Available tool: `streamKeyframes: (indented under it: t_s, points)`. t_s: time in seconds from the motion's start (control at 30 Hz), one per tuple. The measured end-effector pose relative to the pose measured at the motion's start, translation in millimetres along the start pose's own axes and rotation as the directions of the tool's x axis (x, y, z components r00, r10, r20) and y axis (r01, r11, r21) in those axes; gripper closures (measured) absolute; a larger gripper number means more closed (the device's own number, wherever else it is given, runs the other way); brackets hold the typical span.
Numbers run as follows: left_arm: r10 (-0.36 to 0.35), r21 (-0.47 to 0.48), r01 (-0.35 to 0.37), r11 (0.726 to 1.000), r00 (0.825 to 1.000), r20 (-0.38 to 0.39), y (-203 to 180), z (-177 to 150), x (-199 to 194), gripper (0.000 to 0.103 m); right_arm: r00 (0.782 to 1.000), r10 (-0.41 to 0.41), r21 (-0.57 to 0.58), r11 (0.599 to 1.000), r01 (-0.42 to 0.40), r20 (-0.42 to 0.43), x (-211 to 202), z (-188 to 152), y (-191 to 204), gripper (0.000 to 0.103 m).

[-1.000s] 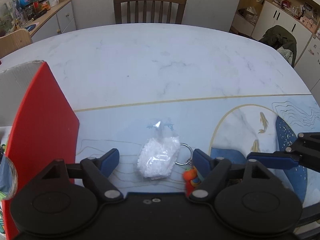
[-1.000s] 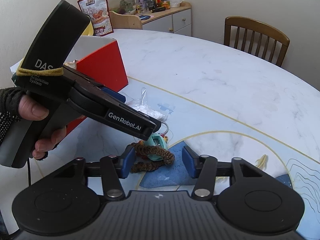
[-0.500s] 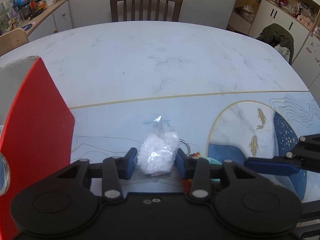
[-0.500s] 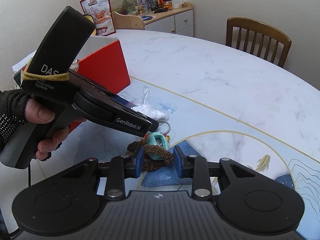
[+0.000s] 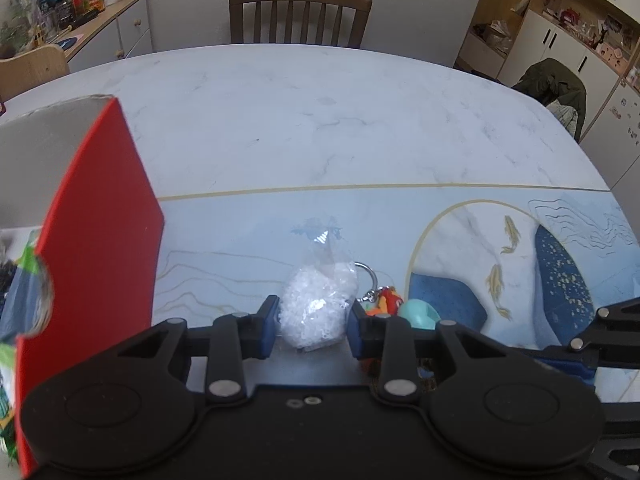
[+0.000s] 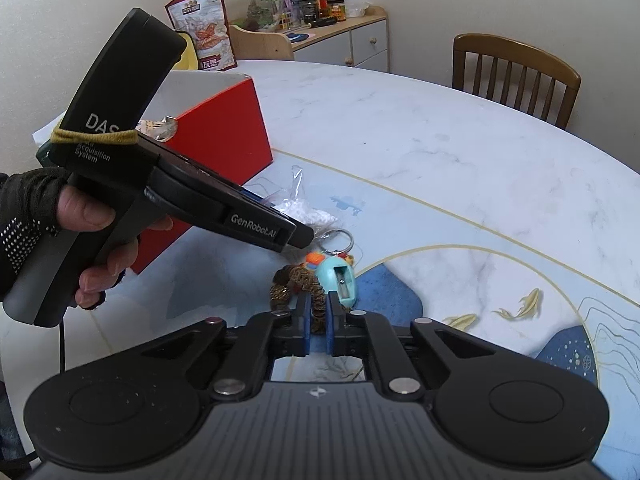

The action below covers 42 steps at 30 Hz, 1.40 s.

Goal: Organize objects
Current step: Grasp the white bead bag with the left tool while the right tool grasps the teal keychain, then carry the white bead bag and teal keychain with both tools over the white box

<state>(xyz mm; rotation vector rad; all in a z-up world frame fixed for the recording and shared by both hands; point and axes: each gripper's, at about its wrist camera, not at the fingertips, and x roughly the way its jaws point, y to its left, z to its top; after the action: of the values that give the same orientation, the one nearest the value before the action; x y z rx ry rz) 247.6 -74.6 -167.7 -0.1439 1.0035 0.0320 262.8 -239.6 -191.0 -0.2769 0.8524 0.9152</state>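
On the marble table (image 5: 320, 120), both grippers sit low over a small cluster of items near the red box (image 5: 100, 248).

Left gripper (image 5: 312, 326): jaws have just been closing, and the blue pads now press both sides of a clear bag of white crumbs (image 5: 318, 304). Bag rests on the table, its knotted top pointing away from the camera.

Right gripper (image 6: 318, 314): jaws have closed almost fully and pinch a strand of a brown bead bracelet (image 6: 294, 284). The rest of the bracelet lies looped on the table, touching a teal pencil sharpener (image 6: 340, 278).

An orange keychain (image 5: 384, 302) with a metal ring (image 6: 338, 238) lies between bag and sharpener, just beside both.

Red box stands open at left, with packets inside. In the right wrist view, a gloved hand (image 6: 60, 224) holds the left gripper's handle.

A wooden chair (image 5: 298, 16) stands at the far edge of the table.
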Motion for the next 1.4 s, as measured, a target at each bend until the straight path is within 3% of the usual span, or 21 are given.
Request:
streamKeyframes:
  t_s: [0.4, 0.5, 0.73, 0.9, 0.97, 1.03, 1.23, 1.4]
  points:
    - [-0.065, -0.038, 0.066, 0.997, 0.997, 0.03, -1, -16, -53, 0.071, 0.999, 0.036, 0.092, 0.995, -0.04, 0.039, -34, -6, 9, 0.099]
    - [-0.075, -0.032, 0.077, 0.997, 0.996, 0.047, -3, -19, -64, 0.071, 0.999, 0.025, 0.036, 0.999, -0.026, 0.036, -38, -7, 13, 0.099]
    - [-0.08, -0.024, 0.081, 0.996, 0.995, 0.053, -5, -29, -79, 0.071, 1.0, -0.027, 0.041, 0.999, 0.027, 0.005, -25, -6, 0, 0.095]
    - [-0.084, -0.041, 0.086, 0.995, 0.995, 0.047, -5, -33, -81, 0.071, 0.999, -0.048, 0.063, 0.997, 0.049, -0.014, -10, -5, -11, 0.083]
    - [-0.086, -0.045, 0.088, 0.995, 0.995, 0.045, -5, -34, -82, 0.071, 0.999, -0.043, 0.068, 0.997, 0.045, -0.021, -5, -4, -14, 0.064]
    - [-0.085, -0.049, 0.087, 0.995, 0.995, 0.047, -5, -36, -84, 0.071, 0.999, -0.028, 0.068, 0.997, 0.03, -0.026, 0, -4, -16, 0.055]
    - [-0.082, -0.053, 0.084, 0.995, 0.996, 0.048, -7, -36, -85, 0.071, 0.999, -0.009, 0.04, 0.999, 0.011, -0.05, 18, -3, -13, 0.055]
    - [-0.084, -0.053, 0.086, 0.995, 0.995, 0.05, -10, -37, -86, 0.071, 0.998, -0.001, 0.037, 0.999, 0.003, -0.058, 22, -3, -12, 0.072]
